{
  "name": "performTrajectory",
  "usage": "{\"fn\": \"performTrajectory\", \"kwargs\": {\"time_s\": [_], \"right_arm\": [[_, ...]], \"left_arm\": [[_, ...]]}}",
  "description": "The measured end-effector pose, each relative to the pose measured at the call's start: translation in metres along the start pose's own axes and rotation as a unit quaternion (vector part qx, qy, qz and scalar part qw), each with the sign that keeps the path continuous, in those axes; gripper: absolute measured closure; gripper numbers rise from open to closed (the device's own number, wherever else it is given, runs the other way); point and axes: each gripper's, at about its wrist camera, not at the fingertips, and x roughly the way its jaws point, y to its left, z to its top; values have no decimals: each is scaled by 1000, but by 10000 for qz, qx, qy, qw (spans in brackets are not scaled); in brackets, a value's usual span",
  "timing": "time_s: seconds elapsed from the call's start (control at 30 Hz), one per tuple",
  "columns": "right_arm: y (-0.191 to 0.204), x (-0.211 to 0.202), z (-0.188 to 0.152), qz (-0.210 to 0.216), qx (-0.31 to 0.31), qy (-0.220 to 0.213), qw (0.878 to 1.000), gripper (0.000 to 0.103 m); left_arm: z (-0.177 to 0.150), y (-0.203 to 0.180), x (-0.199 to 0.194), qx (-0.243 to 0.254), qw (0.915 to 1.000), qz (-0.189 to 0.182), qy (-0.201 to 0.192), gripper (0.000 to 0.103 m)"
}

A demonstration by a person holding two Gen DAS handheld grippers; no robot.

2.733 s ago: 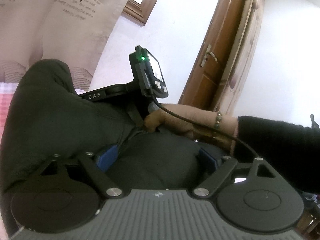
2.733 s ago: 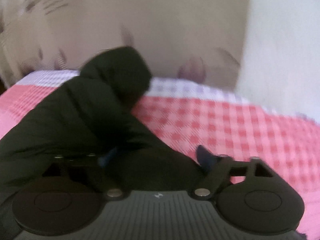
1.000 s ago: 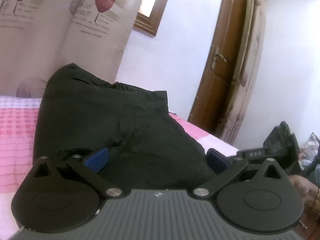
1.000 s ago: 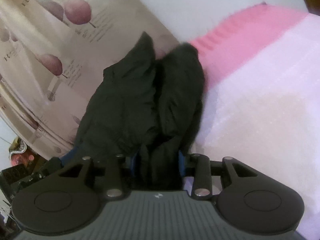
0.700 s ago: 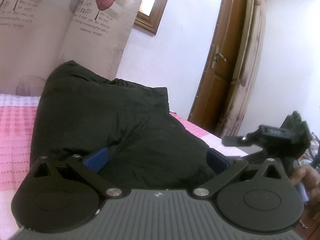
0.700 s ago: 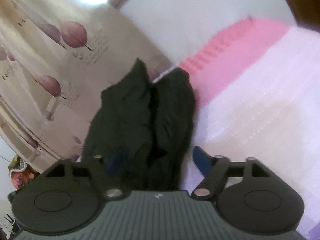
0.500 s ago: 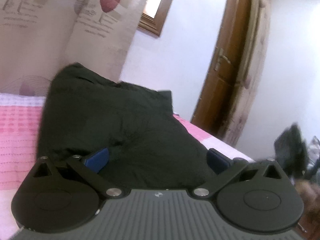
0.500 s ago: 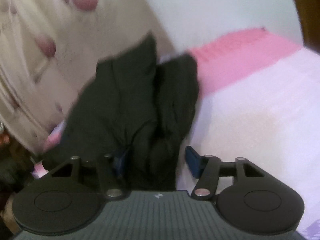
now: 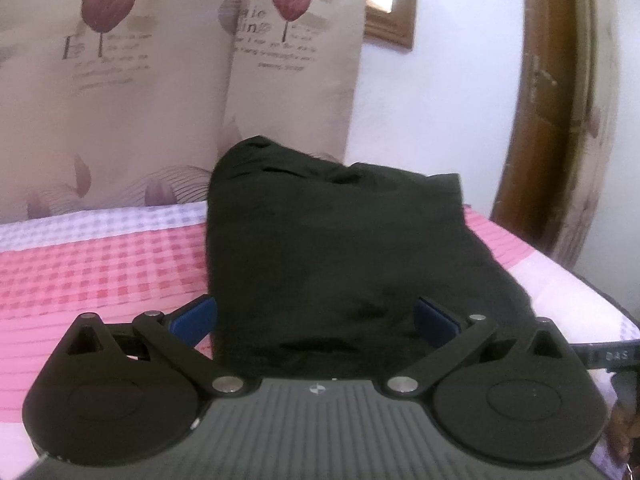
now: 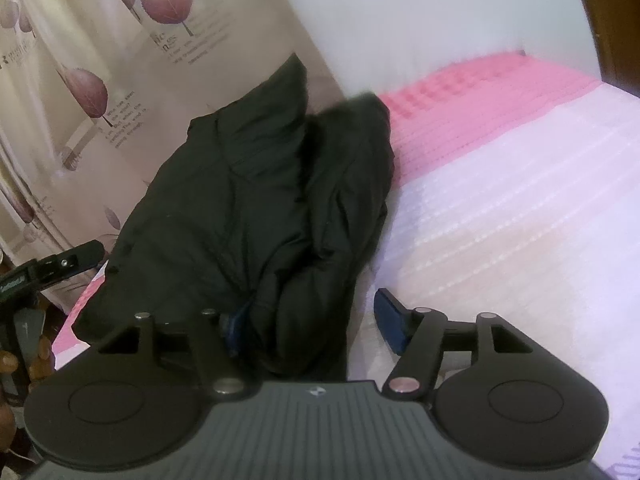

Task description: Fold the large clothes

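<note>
A black garment (image 9: 340, 240) lies bundled in a thick fold on the pink checked bed (image 9: 100, 264), its far end against the curtain. My left gripper (image 9: 316, 316) stands wide open at the near end of the bundle, blue pads on either side. My right gripper (image 10: 312, 326) is at the garment's (image 10: 248, 192) end fold and its jaws are opening. Its left pad (image 10: 236, 328) still touches the cloth, while the right pad (image 10: 390, 326) stands clear over the sheet. Each gripper shows at the edge of the other's view.
A beige curtain (image 9: 160, 80) with leaf prints hangs behind the bed. A wooden door (image 9: 560, 100) and white wall (image 9: 448, 120) stand at the right. The pale part of the bed sheet (image 10: 500, 200) stretches right of the garment. A person's hand (image 10: 8, 360) shows at far left.
The right jaws have spread and let go of the garment's fold. The left gripper has swung left, so the garment is centred and the door sits at the right edge.
</note>
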Motion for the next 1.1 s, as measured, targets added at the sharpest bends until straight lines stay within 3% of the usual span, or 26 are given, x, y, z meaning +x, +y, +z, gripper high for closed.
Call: {"fn": "performTrajectory", "kwargs": {"time_s": [0.37,1.1], "right_arm": [[0,0,0,-26,33,5,10000,29],[-4,6,7,68,65,91,9999,20]], "left_arm": [[9,-3,24,397,9967,578,413,0],[16,12,39,200,9976,372,554,0]]}}
